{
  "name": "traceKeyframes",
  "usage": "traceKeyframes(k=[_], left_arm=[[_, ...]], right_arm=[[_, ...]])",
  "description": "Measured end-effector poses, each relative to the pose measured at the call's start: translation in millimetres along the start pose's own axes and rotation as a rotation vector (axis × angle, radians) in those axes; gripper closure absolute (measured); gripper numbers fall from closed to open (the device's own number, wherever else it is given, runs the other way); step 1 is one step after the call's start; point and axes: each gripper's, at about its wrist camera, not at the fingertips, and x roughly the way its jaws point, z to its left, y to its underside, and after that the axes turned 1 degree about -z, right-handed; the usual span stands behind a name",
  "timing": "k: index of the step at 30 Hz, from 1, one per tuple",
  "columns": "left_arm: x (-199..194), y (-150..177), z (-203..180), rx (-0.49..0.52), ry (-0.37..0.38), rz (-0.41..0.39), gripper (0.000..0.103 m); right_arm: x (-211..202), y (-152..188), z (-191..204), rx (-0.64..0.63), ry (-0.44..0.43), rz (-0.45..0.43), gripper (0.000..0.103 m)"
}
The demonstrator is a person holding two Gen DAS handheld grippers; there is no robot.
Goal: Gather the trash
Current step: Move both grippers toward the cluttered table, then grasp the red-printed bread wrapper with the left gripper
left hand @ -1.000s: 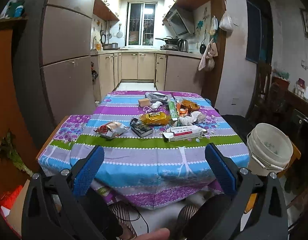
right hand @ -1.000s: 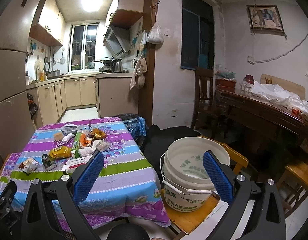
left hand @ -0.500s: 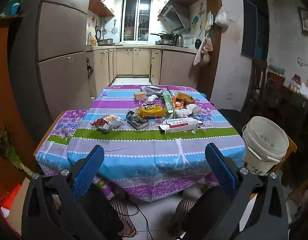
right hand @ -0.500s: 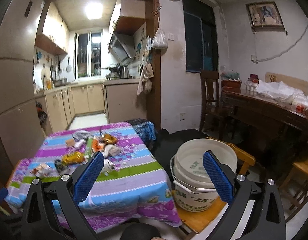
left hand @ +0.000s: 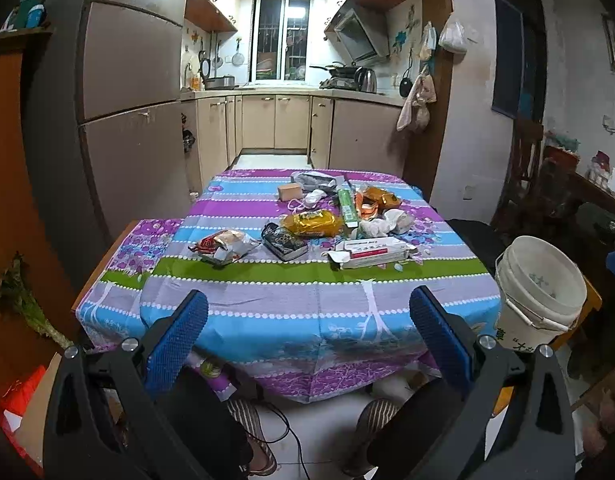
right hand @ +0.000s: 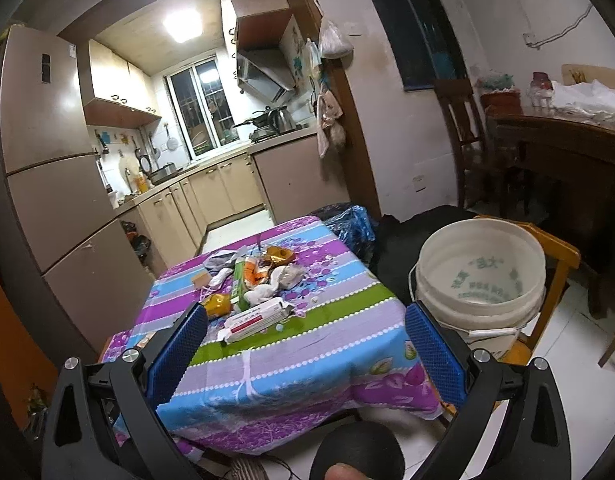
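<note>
Trash lies in a cluster on the striped tablecloth [left hand: 307,304]: a white carton [left hand: 371,253], a yellow packet [left hand: 312,222], a dark packet [left hand: 284,241], a red-and-white wrapper [left hand: 223,245], a green box [left hand: 347,208] and crumpled tissue [left hand: 383,222]. A white bucket [left hand: 541,284] stands on a wooden stool to the right of the table. My left gripper [left hand: 307,328] is open, short of the table's near edge, with nothing between its fingers. The right gripper [right hand: 305,340] is open too, over the table's near right corner, with the carton [right hand: 256,319] ahead and the bucket [right hand: 479,276] at its right.
A tall fridge [left hand: 123,112] stands left of the table, kitchen cabinets [left hand: 283,120] behind it. A dark wooden table [right hand: 567,148] and chair [right hand: 461,136] fill the right side. A person's striped slippers [left hand: 247,424] and a cable lie on the floor below the table.
The left view has drawn back slightly from the table. The right gripper has swung left and tilted, so the table now sits between its fingers and the bucket has shifted right.
</note>
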Motion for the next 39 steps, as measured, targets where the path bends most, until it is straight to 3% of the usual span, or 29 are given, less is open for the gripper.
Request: traceKeyframes(k=[13,20,25,29,32,39], left_arm=[[37,0,19,-0.041,-0.052,0.032,0.006],[77,6,44,-0.087,0.007,0.111,0.006],[99,3,68,-0.023,-0.015,0.088,0.006],[120,-19,102,-0.015,-0.041,0.063,0.006],[144,-35,123,0.015,0.009,0.080,0.006],[212,-42,133,0.205,0.126,0.231,0.006]], right_arm=[[59,12,12,-0.040,0.062,0.167,0.005],[96,21,24,-0.041,0.029,0.240,0.005],[135,27,25,0.005,-0.013,0.334,0.005],[165,36,22,0.045,-0.021,0.399,0.005],[183,42,19,0.078,-0.041,0.437,0.005],[219,48,21,0.101,-0.073,0.497,0.005]])
